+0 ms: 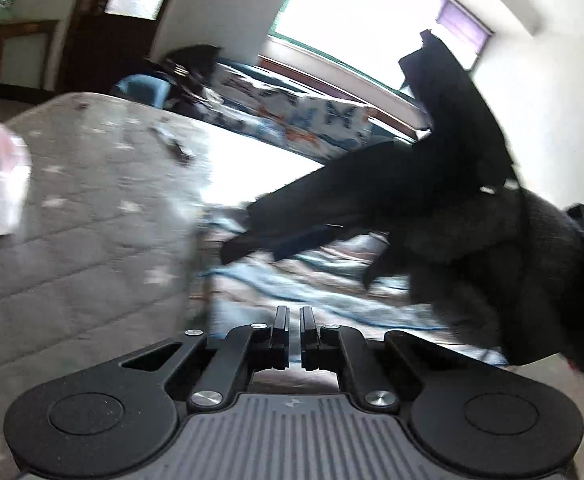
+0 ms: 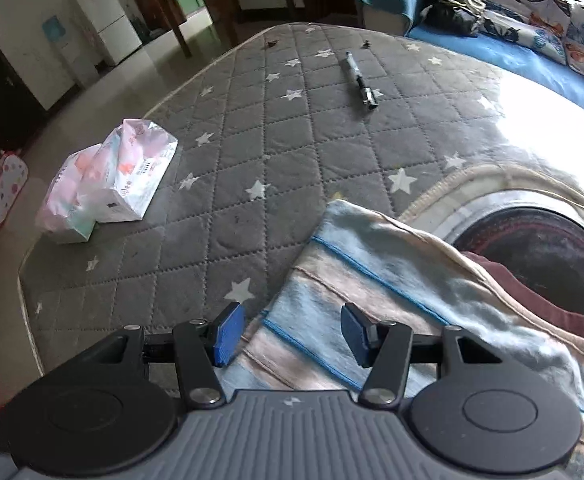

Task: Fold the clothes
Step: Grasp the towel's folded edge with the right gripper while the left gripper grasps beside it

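We are holding the left gripper [image 1: 294,334] with its fingers [image 1: 280,326] clenched almost together, a thin slit between them and nothing visible in it. Just past those fingers the striped cloth [image 1: 315,280] is lying blurred, and up to their right a dark garment [image 1: 431,196] is hanging in the air, partly bunched, with a long flap trailing out to the left. We cannot tell from this blurred view what is carrying it; its right side is running out of the picture.

We are holding the right gripper [image 2: 288,334] released, its blue fingers [image 2: 228,334] spread wide and empty. Directly ahead of and under them the striped cloth [image 2: 371,264] is spreading over the quilted grey mattress [image 2: 252,152], with a dark round rug [image 2: 551,256] to the right beyond it. Further off to the left two tissue packs [image 2: 112,184] are sitting on the mattress, and far ahead a pen [image 2: 359,80] is lying on it.

We are judging the folding unfinished for the dark garment, which is aloft and unfolded; whether the striped cloth is a folded piece or a cover we cannot say
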Motion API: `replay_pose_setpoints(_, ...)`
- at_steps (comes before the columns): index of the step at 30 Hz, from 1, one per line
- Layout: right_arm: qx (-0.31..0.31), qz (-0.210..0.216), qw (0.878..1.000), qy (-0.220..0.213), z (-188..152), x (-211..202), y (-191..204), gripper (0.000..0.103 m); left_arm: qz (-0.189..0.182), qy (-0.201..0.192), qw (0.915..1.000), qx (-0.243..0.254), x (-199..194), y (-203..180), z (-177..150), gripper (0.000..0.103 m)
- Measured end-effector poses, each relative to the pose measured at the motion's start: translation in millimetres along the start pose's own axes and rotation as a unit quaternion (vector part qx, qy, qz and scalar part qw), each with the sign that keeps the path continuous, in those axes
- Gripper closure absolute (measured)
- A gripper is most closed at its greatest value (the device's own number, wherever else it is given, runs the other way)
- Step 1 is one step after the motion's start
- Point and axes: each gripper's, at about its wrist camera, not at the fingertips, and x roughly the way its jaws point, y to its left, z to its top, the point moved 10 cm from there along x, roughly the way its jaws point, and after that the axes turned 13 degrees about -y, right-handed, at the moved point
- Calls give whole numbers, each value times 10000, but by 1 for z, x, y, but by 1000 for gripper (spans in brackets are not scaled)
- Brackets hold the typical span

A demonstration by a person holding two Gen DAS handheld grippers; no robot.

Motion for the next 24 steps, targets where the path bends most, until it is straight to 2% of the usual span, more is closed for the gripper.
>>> replay_pose_setpoints(1,4,-20,10000,11,0,0,0,48,153,-27,9999,-38,-3,9,0,95)
replay_pose_setpoints(3,65,-31,10000,-21,-2,-3,-5,48,500,-93,9986,-137,-4,27,0,82)
replay_pose_setpoints(4,128,-23,9999,-51,-4,-4,-8,48,673,-118,9975,-182,-4,36,0,65)
replay_pose_setpoints(5,169,-29,9998,-68,-5,-5,-10,48,825,-102,9963,-210,-2,43,-1,56)
replay_pose_setpoints(6,203,-38,9998,-81,-6,-6,-12,48,886,-52,9957,-252,0,46,-4,56)
replay_pose_setpoints(11,251,-34,9996,-93,-12,-10,-16,48,733,140,9965,-369,8,41,-14,54)
replay_pose_setpoints(15,227,-19,9997,-100,-14,-12,-15,48,725,277,9955,-553,14,40,-19,56)
replay_pose_setpoints(16,224,-11,9997,-104,-14,-12,-14,48,720,311,9949,-634,15,41,-20,60)
replay_pose_setpoints(17,222,-3,9997,-107,-14,-13,-14,48,743,295,9945,-682,15,42,-21,74)
replay_pose_setpoints(20,220,25,9997,-125,-14,-14,-12,48,684,282,9937,-842,13,39,-20,89)
replay_pose_setpoints(24,201,67,9996,-197,-5,-18,-7,48,536,97,9959,-726,6,18,-7,90)
